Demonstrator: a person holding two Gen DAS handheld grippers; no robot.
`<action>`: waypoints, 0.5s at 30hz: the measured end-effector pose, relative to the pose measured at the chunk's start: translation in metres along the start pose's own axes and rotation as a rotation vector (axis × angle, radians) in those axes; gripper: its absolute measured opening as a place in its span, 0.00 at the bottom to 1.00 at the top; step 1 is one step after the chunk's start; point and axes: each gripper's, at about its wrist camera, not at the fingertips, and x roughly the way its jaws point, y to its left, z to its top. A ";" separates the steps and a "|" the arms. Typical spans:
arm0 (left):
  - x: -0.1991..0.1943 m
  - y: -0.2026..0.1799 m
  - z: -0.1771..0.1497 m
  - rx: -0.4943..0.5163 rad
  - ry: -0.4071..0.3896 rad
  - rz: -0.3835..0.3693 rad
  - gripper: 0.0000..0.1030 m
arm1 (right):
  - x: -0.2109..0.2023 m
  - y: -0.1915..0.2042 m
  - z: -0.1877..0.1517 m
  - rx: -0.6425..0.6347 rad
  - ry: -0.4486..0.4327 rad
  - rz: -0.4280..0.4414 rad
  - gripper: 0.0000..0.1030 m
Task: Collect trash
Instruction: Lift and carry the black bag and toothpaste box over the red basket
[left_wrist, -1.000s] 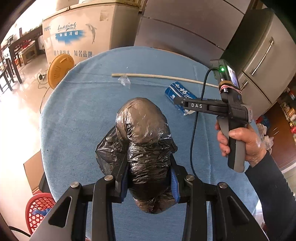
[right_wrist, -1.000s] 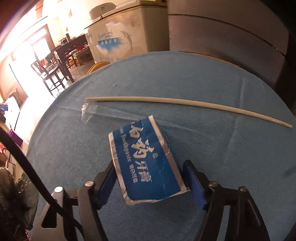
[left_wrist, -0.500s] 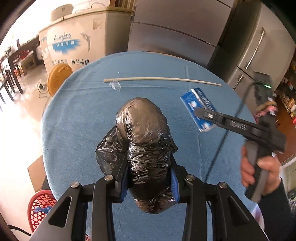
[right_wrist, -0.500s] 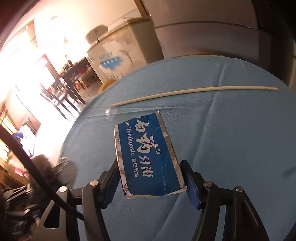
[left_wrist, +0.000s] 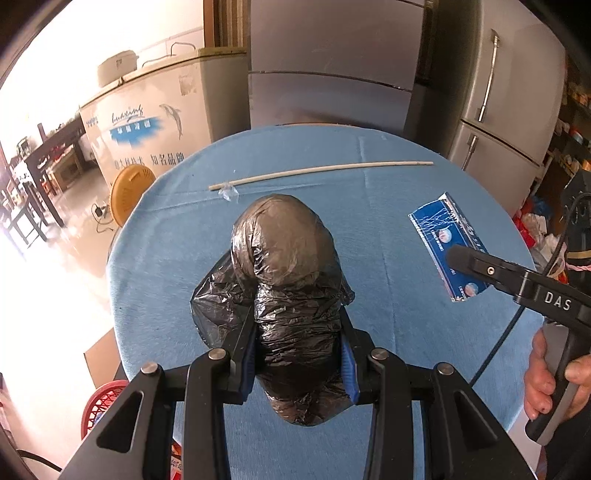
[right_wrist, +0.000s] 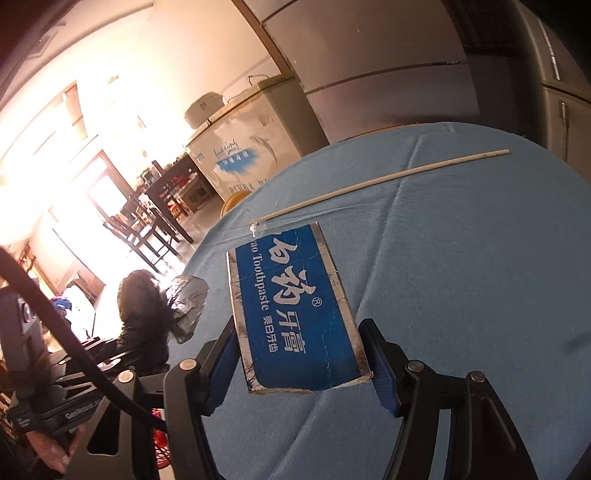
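- Left claw (left_wrist: 297, 347) clamped on the black bag (left_wrist: 286, 280), bundled, above the blue bench (left_wrist: 177, 258); no open mouth showing from either view
- Right claw (right_wrist: 303, 354) gripping the toothpaste box (right_wrist: 291, 314) across its width near one end, box held clear of the bench
- Box long axis pointing forward out of the right claw, roughly along the claw's fingers, free end tilted away toward the stick (right_wrist: 388, 177)
- Seen from the left wrist, toothpaste box (left_wrist: 448, 247) to the right of the bag, well apart from it, right claw (left_wrist: 458, 258) at its near end
- Probably next: swinging the box leftward toward the bag, leading with the free end; bag would likely need opening first
- Stick (left_wrist: 321, 170) lying crosswise on the bench beyond the bag, a scrap of clear film (left_wrist: 229, 192) touching its left end, neither in a claw
- Red basket (left_wrist: 107, 402) low to the left of the bag, off the bench edge
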 end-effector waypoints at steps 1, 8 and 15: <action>-0.001 0.000 0.000 0.004 -0.003 0.002 0.38 | -0.005 0.000 -0.003 0.007 -0.008 0.004 0.64; -0.018 -0.006 -0.014 0.033 -0.026 0.025 0.38 | -0.024 0.005 -0.018 0.023 -0.039 0.030 0.65; -0.030 -0.001 -0.026 0.042 -0.038 0.056 0.38 | -0.032 0.020 -0.028 0.007 -0.053 0.057 0.65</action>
